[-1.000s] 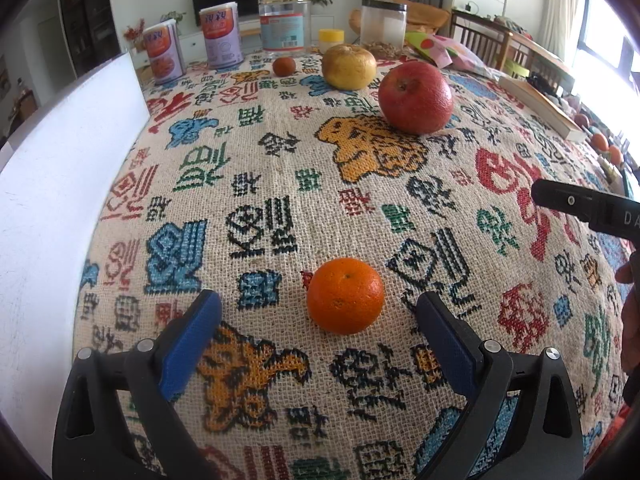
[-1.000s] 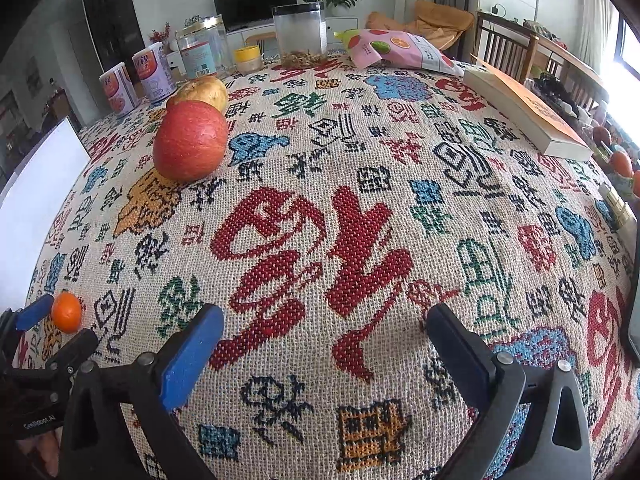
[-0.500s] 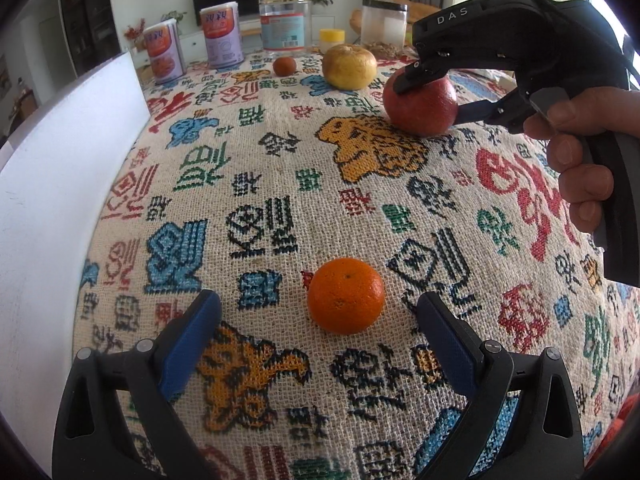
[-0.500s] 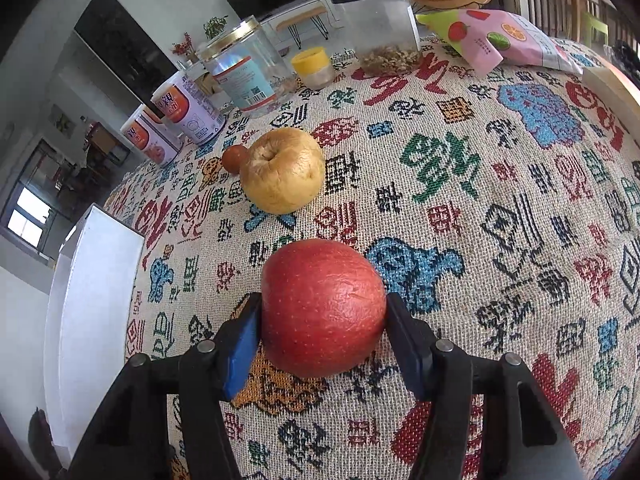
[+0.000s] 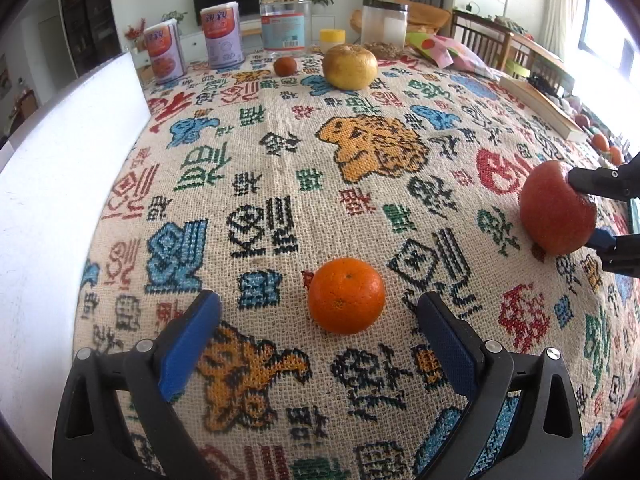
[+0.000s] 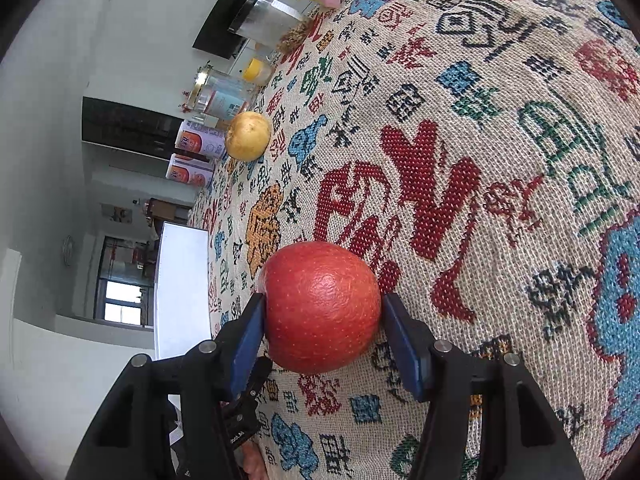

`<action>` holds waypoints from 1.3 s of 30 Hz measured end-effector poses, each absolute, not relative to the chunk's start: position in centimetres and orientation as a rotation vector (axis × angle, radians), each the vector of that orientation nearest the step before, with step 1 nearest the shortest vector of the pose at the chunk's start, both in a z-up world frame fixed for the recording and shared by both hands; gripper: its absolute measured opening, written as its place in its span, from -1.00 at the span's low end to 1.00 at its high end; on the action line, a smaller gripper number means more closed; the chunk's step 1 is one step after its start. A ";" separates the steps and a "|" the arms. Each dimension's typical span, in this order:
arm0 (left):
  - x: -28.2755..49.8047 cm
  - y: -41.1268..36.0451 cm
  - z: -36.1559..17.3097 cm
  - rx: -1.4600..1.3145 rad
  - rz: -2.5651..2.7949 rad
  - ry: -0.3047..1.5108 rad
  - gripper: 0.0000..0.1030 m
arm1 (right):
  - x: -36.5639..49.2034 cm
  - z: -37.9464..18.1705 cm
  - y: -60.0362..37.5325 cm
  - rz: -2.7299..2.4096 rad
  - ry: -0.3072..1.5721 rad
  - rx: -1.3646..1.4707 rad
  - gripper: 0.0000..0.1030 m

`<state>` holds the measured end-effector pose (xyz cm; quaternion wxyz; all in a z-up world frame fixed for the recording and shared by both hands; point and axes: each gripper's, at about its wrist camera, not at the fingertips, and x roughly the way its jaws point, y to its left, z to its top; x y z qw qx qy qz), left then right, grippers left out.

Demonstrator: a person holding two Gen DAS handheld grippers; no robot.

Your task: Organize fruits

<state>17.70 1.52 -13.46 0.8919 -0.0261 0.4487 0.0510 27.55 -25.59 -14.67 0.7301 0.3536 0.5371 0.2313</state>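
**Two fruits near the grippers, one of them clamped**

One red apple (image 6: 320,306) is held by the right gripper (image 6: 322,332), its blue fingers (image 6: 248,334) pressed against opposite sides of the fruit. The jaws were seen closing on it within the last second, and the grip has since been kept. The apple is almost round, so no long axis can be told; in the left wrist view its narrower end points down toward the patterned tablecloth (image 5: 280,168), and whether it touches the cloth cannot be told.

Since the earlier frames the apple has been carried from its place beside the yellow pear (image 5: 350,66) to the right edge of the left wrist view, and the right wrist view is now rolled so that the table is seen tilted.

The left gripper (image 5: 316,320) is held with its fingers (image 5: 190,338) wide apart, nothing between the pads. The mandarin (image 5: 346,295) lies on the cloth just ahead of them, untouched and unmoved, stem end turned upward. The small brown fruit (image 5: 285,66) remains by the pear, in front of the two printed tins (image 5: 222,34).
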 end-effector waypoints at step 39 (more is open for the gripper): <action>17.7 1.5 -13.6 -0.052 0.111 0.932 0.95 | 23.2 -14.2 -20.2 0.314 0.990 -0.188 1.00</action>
